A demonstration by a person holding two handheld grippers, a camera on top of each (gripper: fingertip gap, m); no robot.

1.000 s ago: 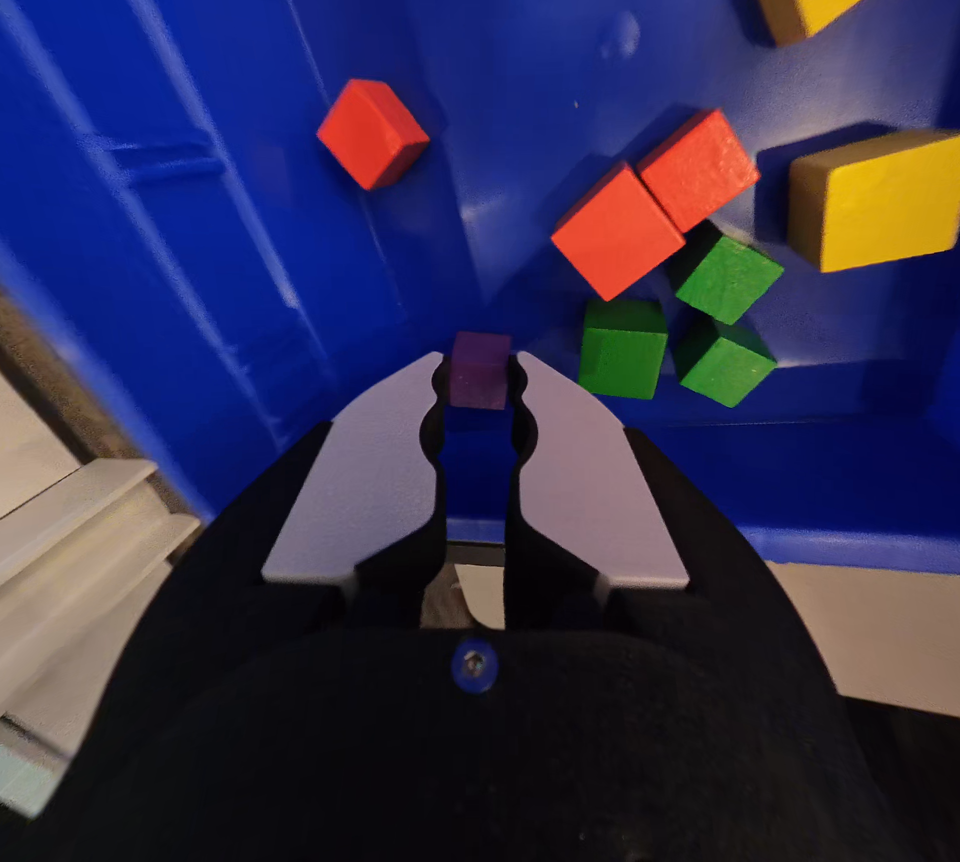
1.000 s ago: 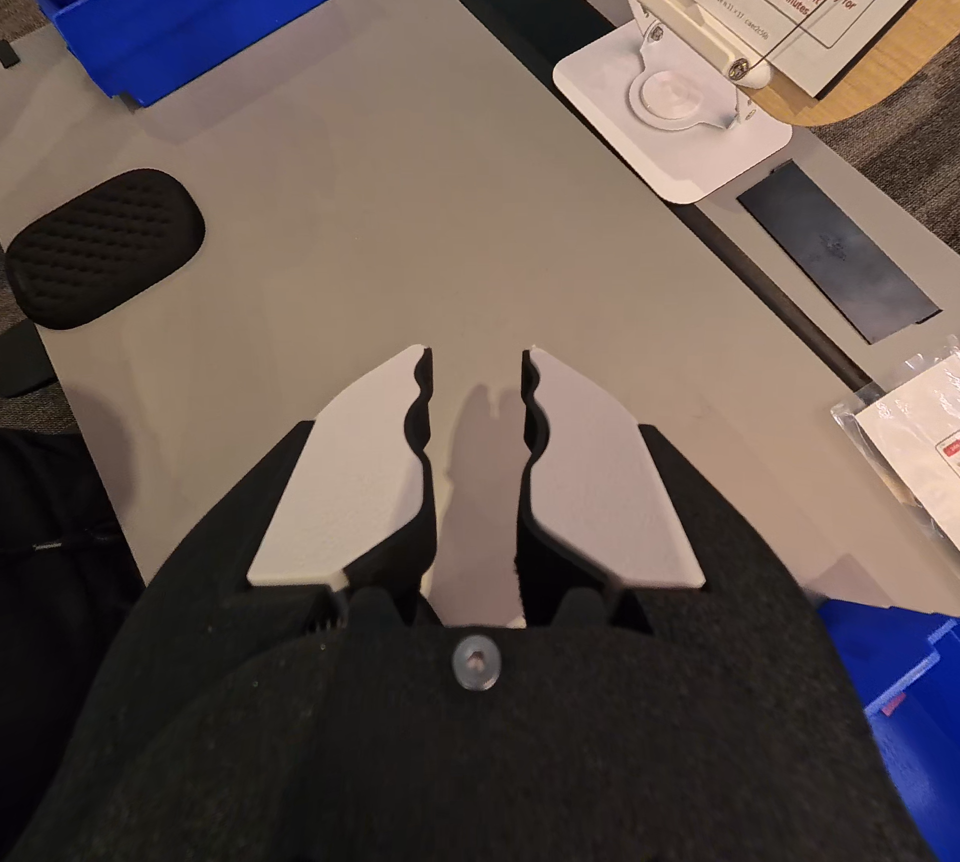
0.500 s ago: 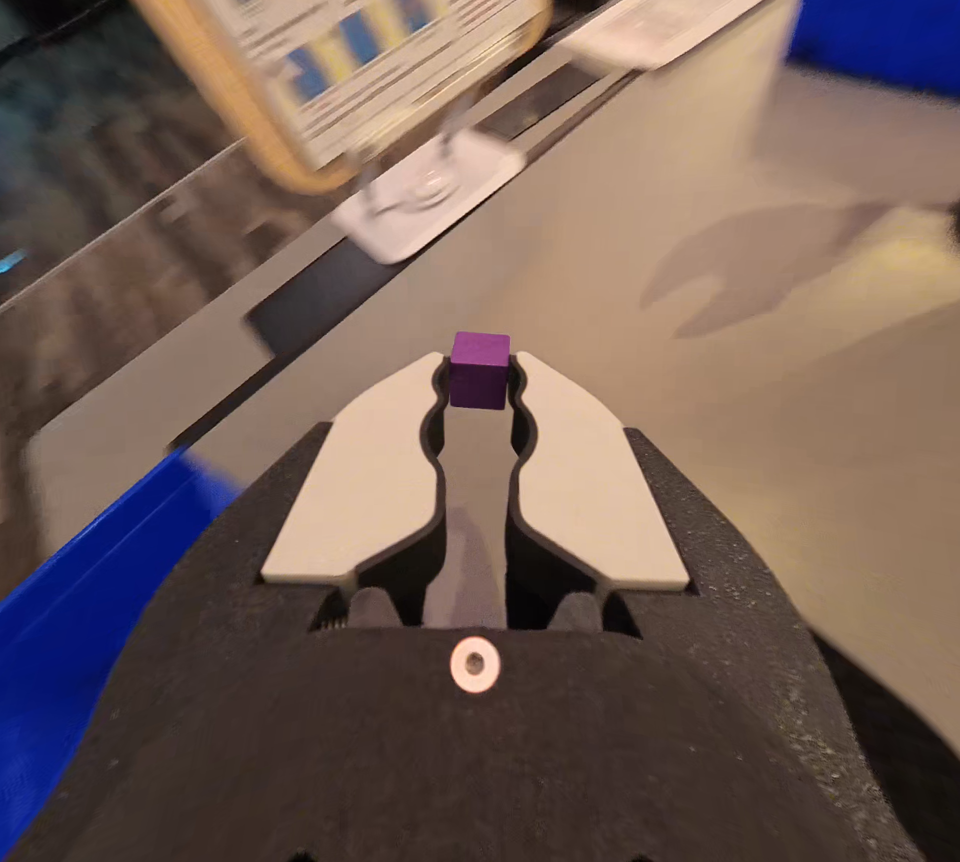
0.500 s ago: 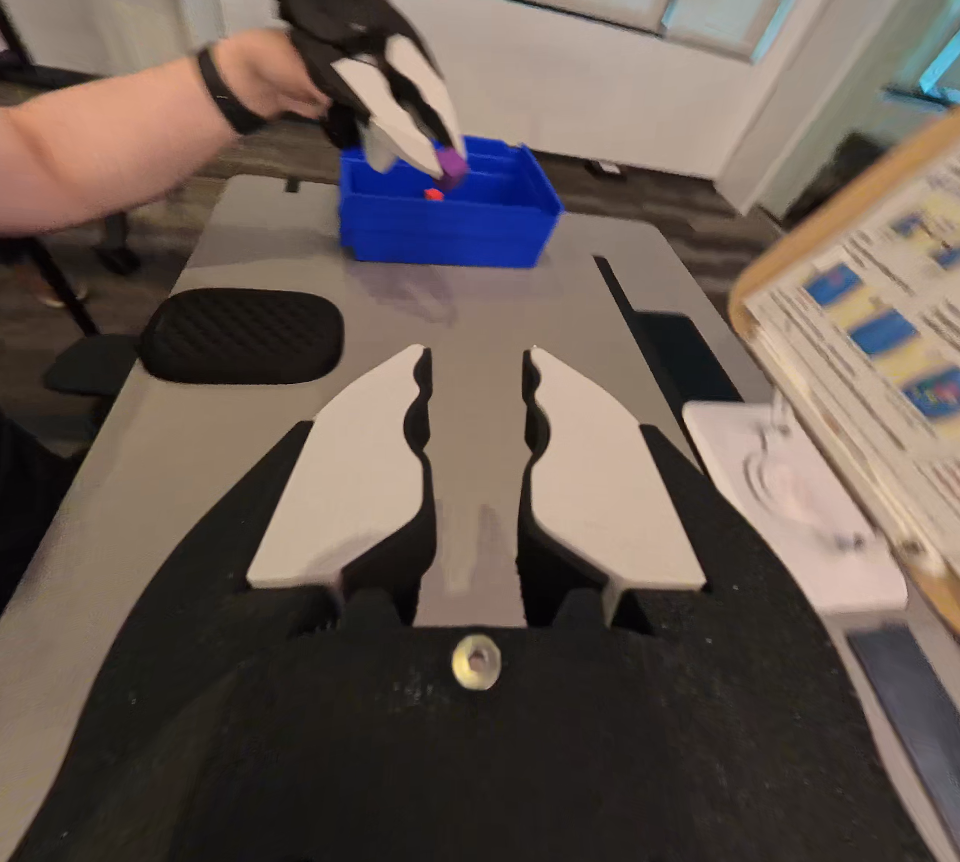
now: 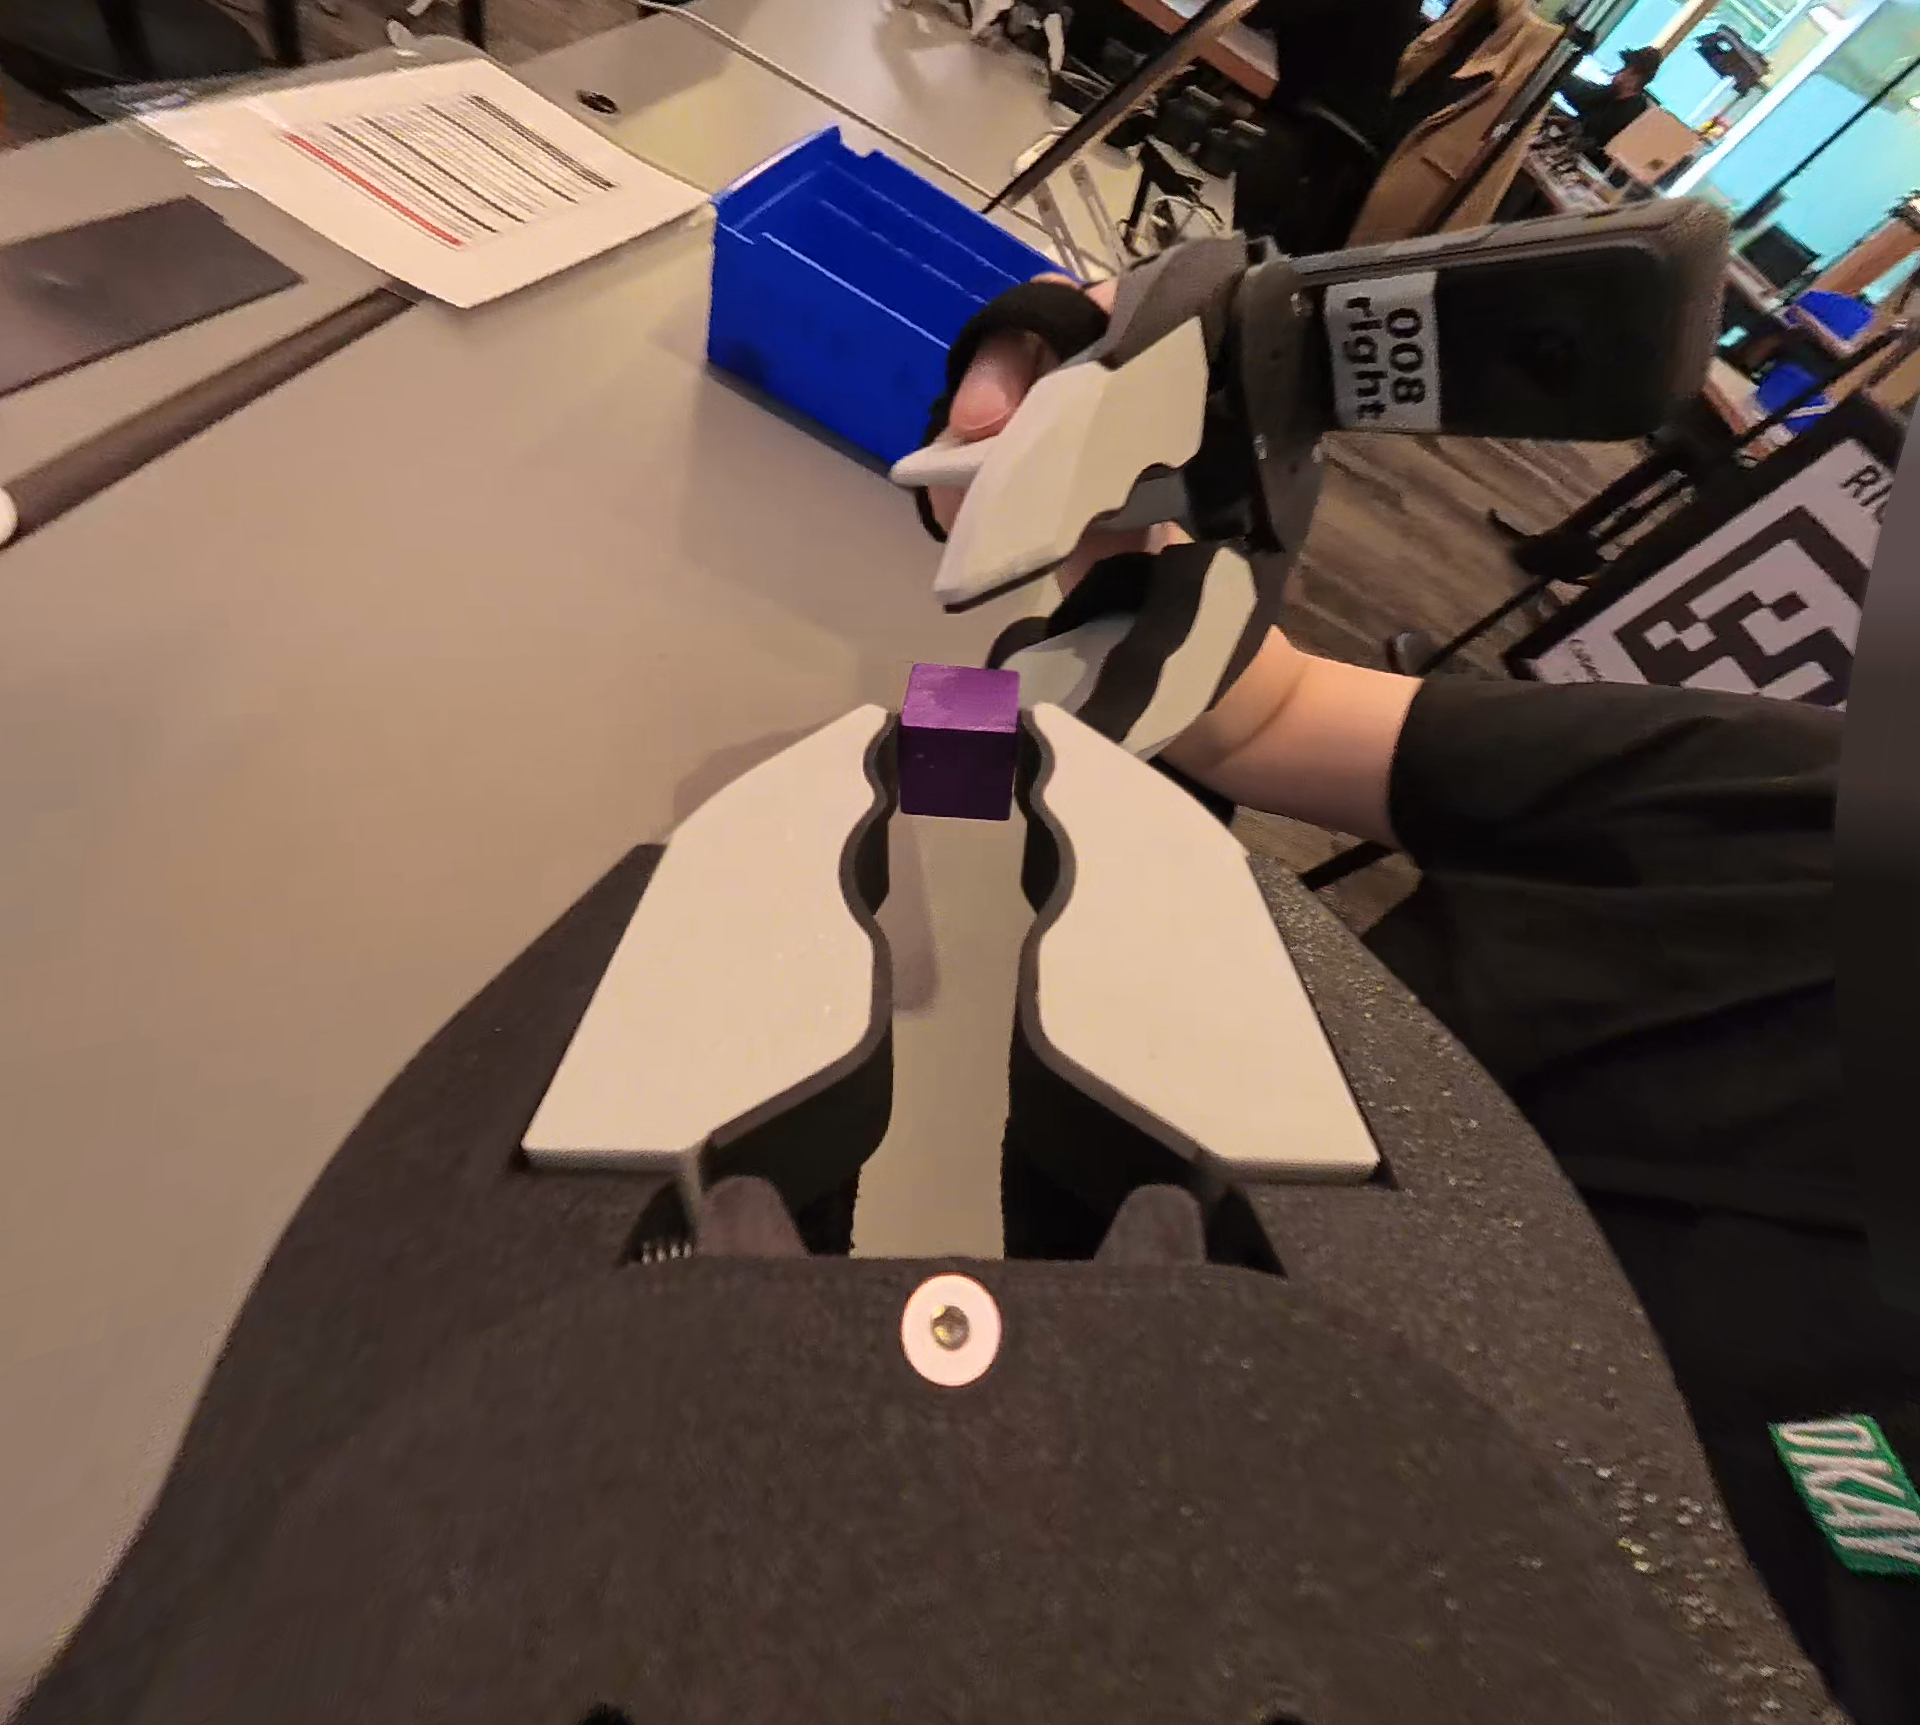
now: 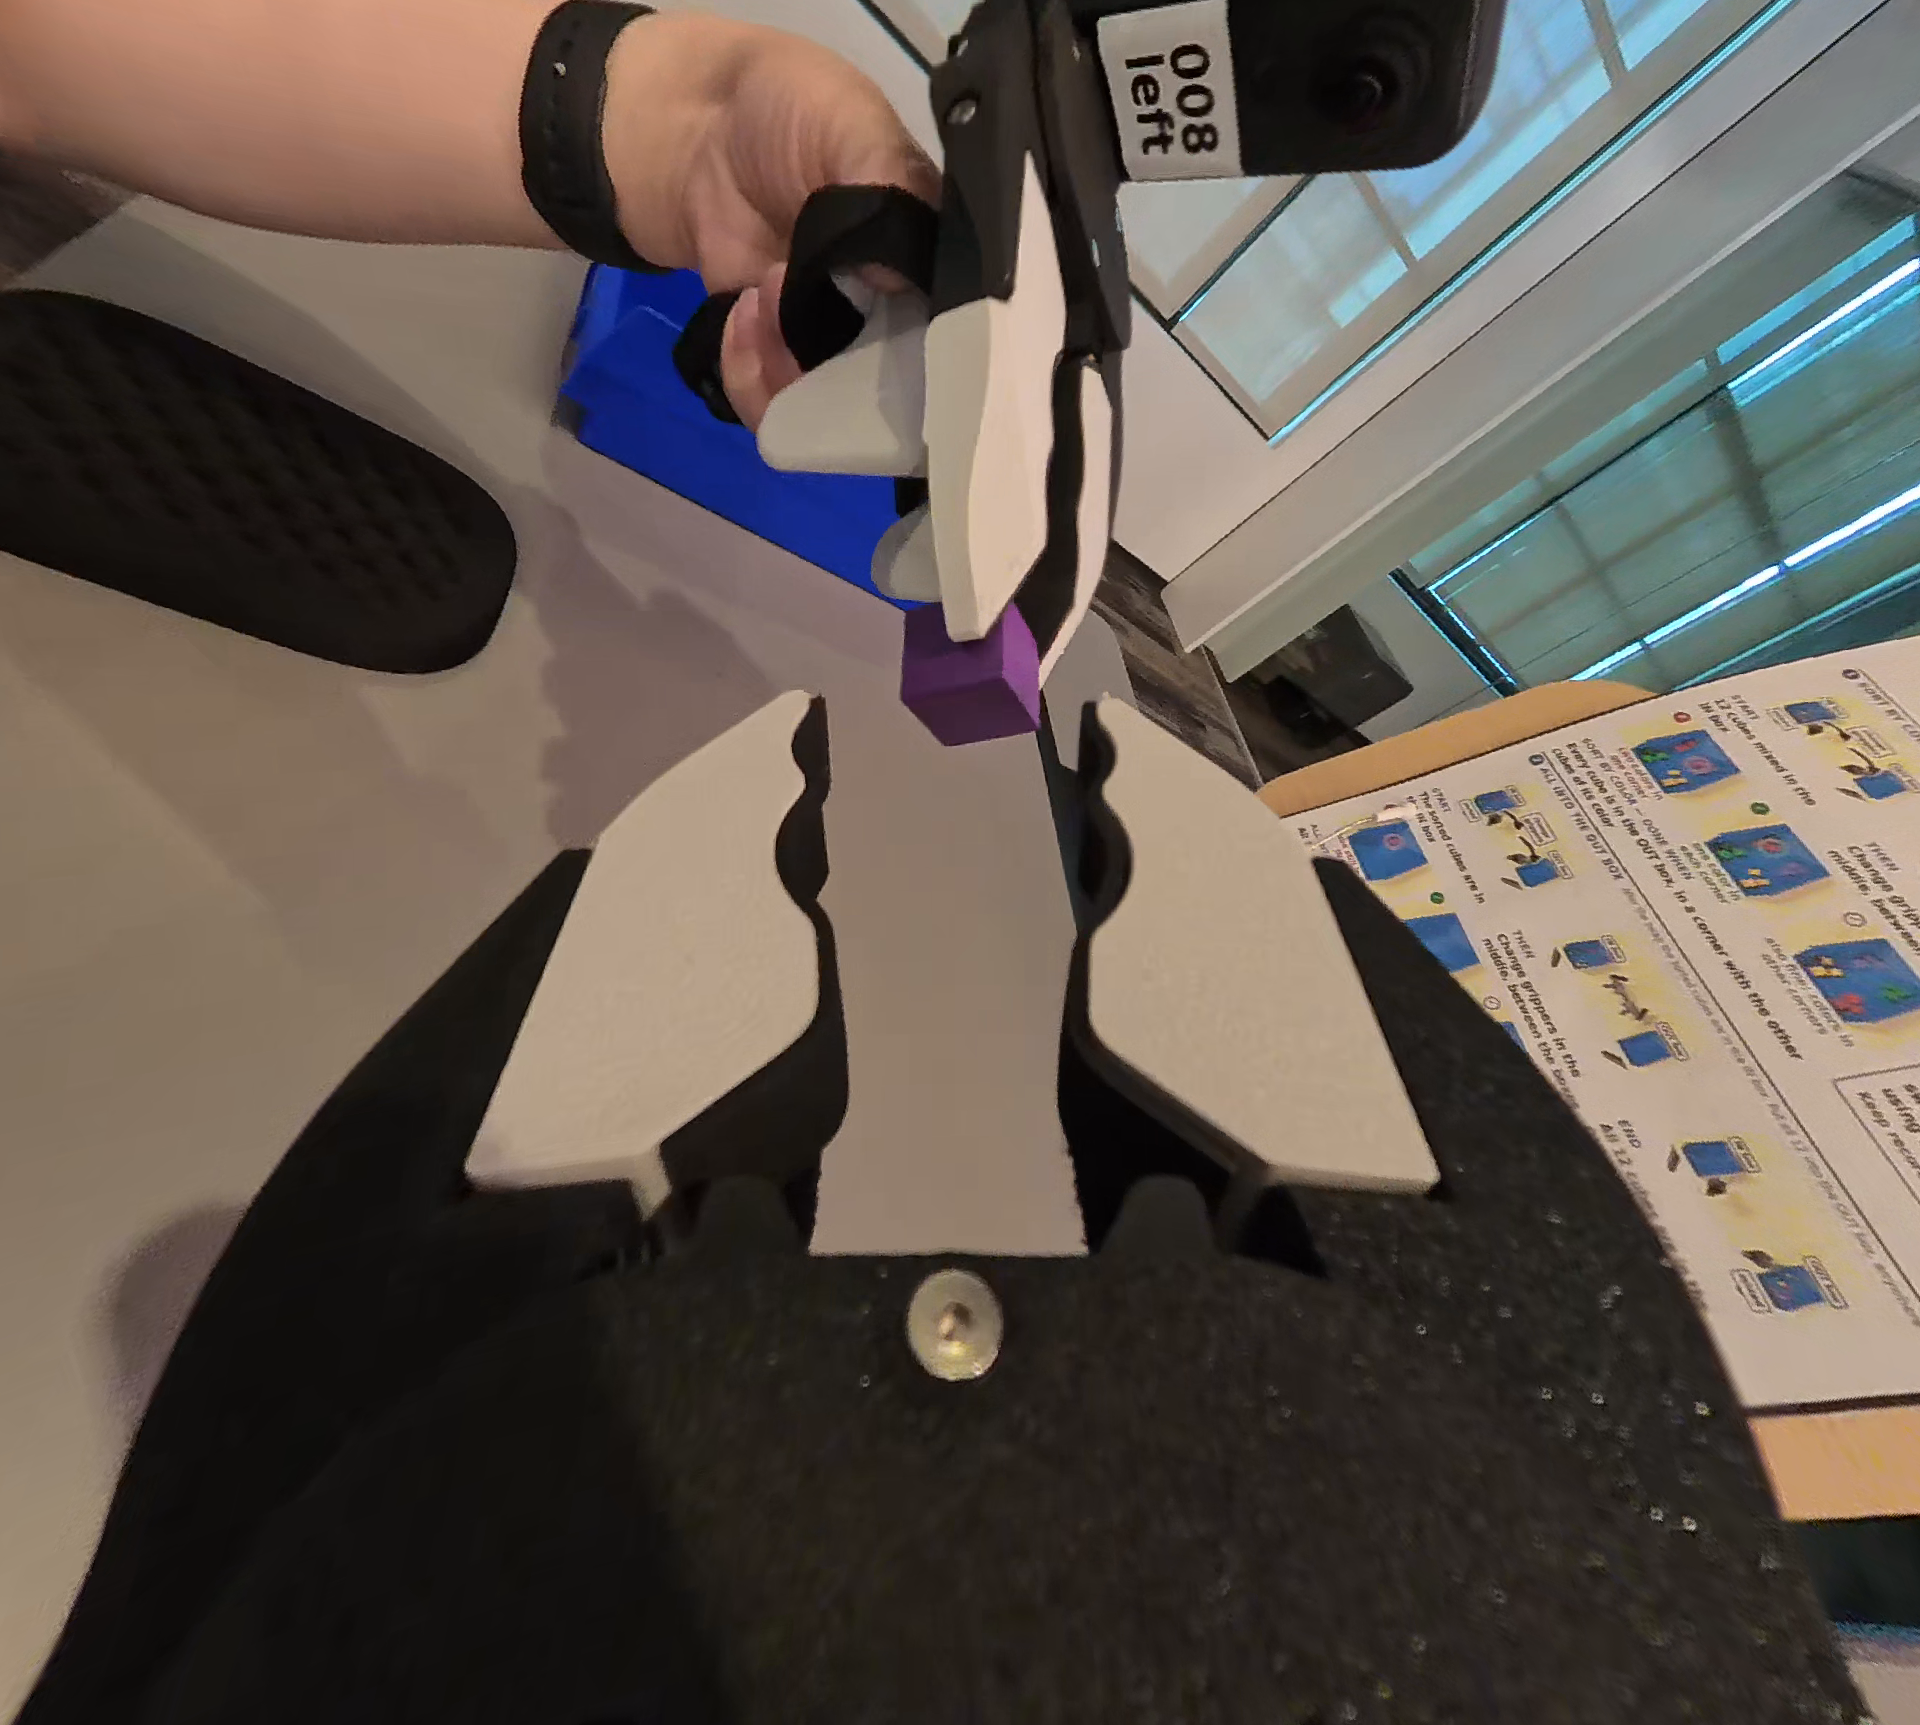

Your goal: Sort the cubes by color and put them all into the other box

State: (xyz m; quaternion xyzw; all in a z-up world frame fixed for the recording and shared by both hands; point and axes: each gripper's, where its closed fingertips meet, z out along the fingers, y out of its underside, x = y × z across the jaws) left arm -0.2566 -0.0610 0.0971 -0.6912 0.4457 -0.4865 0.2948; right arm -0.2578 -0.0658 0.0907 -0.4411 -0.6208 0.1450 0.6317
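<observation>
2 grippers meet in mid-air above the grey table [image 5: 312, 636], and only the tips of the left gripper [image 5: 956, 719] pinch the purple cube [image 5: 957, 756]. That hold is shallow: the cube sits at the very ends of the fingers, with about half of it sticking out past them. The right gripper [image 6: 951, 719] faces it with its jaws spread wider than the cube and nothing between them, its tips just short of the cube.

My guess is a hand-over is in progress, and the risk lies there. If the left fingers let go before the right ones close, the cube drops to the table and may roll off. If the right gripper comes in skewed, it could knock the cube out of the thin pinch, or clamp it by a corner and twist it free.

The cube is small, solid purple, matt and sharp-edged, with 1 paler scuff on its top face. 1 blue box [image 5: 852, 304] stands farther along the table, beyond the right gripper.
</observation>
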